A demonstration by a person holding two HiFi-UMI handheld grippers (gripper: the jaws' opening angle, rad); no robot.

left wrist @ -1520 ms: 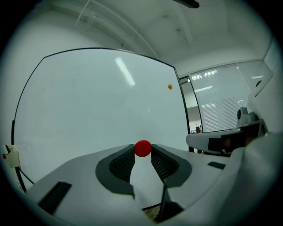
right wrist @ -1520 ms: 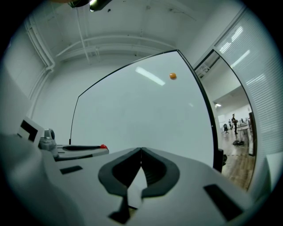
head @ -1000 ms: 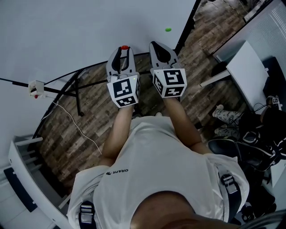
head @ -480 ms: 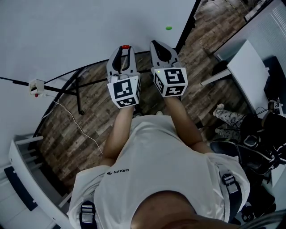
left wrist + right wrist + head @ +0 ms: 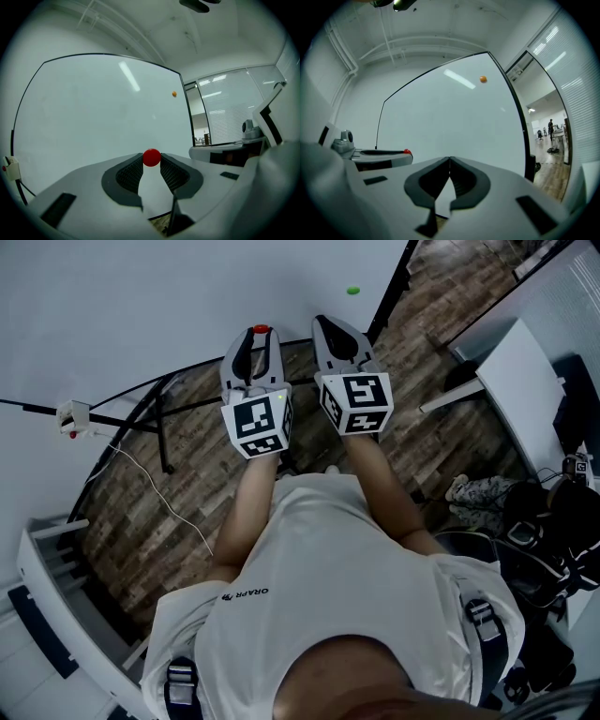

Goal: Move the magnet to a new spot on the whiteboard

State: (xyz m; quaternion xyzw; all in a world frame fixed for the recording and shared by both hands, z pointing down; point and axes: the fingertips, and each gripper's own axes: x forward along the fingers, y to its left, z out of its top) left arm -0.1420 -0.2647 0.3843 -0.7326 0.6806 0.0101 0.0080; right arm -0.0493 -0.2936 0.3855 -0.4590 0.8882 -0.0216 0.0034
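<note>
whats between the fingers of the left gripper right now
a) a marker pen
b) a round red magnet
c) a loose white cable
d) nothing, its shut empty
b: in the left gripper view, the fingers of the left gripper are closed on a round red magnet right at their tips.

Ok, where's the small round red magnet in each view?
Head view: the small round red magnet is top centre, at the left gripper's tips.
Left gripper view: magnet at centre, between the jaws.
Right gripper view: magnet at left, mid-height.
Shared landmark: small dot high on the whiteboard.
</note>
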